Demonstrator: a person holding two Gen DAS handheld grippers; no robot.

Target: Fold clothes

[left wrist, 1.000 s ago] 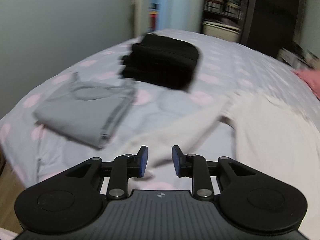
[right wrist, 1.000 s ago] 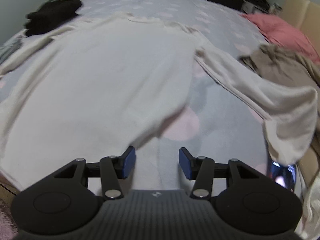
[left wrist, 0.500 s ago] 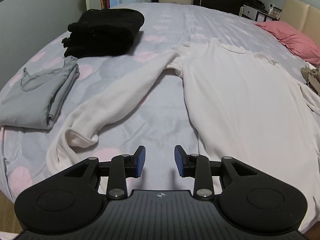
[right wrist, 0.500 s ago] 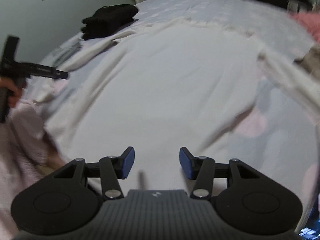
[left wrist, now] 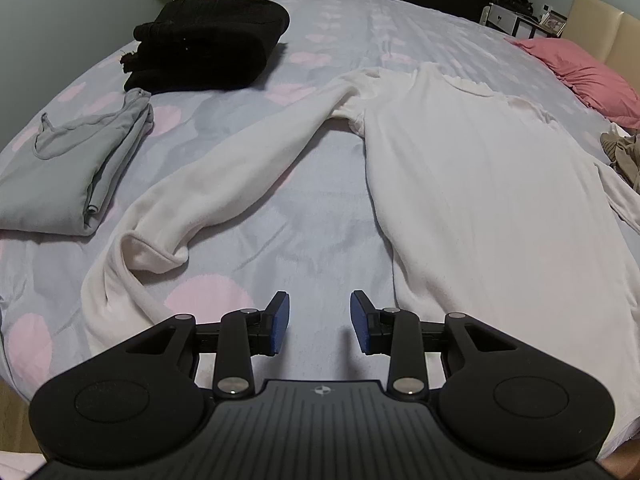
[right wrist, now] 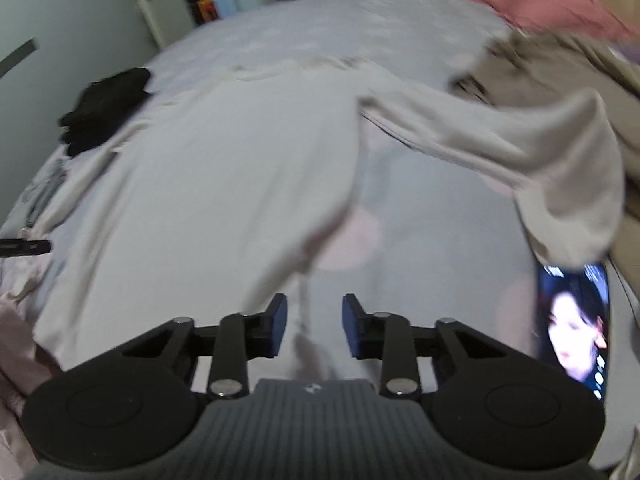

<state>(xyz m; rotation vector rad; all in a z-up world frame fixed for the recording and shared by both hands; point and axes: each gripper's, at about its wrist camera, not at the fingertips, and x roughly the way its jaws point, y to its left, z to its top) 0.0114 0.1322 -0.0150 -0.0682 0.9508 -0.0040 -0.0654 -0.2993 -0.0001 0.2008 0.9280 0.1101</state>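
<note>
A white long-sleeved top [left wrist: 480, 200] lies spread flat on the spotted bedsheet [left wrist: 320, 232]. Its left sleeve [left wrist: 240, 160] runs down to the lower left and ends in a doubled-over cuff. My left gripper [left wrist: 319, 322] hangs open over bare sheet between that sleeve and the body's hem, with nothing between its fingers. The right wrist view is blurred. There my right gripper [right wrist: 311, 326] hovers at the lower right corner of the top [right wrist: 200, 200]. Its jaws are closing and a thin fold of the hem lies between them, unpressed. The right sleeve [right wrist: 500, 140] stretches off to the right.
A folded black stack [left wrist: 208, 40] and a folded grey garment [left wrist: 72, 160] lie at the left. A pink pillow [left wrist: 580, 68] and a beige garment [right wrist: 560, 72] sit at the right. A phone with a lit screen [right wrist: 572, 320] rests by the right sleeve's cuff.
The left view swung from the folded piles to the top's left sleeve, then settled. The right gripper swept right to the hem corner and its jaws narrowed.
</note>
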